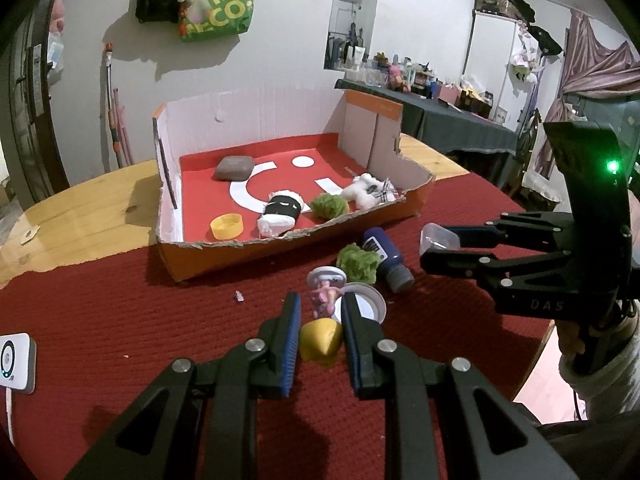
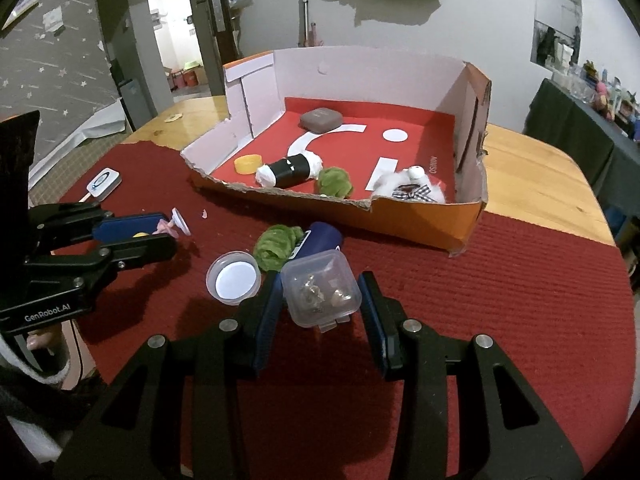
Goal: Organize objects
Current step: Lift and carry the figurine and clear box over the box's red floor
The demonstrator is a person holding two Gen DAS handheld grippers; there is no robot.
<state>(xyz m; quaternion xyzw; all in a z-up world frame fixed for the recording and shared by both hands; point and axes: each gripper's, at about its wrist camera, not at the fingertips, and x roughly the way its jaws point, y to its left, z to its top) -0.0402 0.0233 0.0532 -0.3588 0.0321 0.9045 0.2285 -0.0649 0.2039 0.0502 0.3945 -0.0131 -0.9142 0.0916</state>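
An open cardboard box (image 1: 224,256) (image 2: 420,228) with a red floor stands on the red mat. It holds a grey pad, a yellow cap, a black-and-white roll, a green tuft and a white plush. My left gripper (image 1: 319,312) is shut on a yellow piece (image 1: 320,340), close to a pink figurine (image 1: 325,294) and a white lid (image 1: 366,300). My right gripper (image 2: 320,292) is shut on a small clear plastic box (image 2: 320,286) above the mat; it also shows in the left wrist view (image 1: 438,238). A green tuft (image 2: 276,246) and a blue bottle (image 2: 320,238) lie beyond it.
A white device (image 1: 16,356) (image 2: 103,182) lies on the mat at the left. The wooden table (image 2: 540,176) extends beyond the mat. A dark cluttered side table (image 1: 448,116) stands at the back right.
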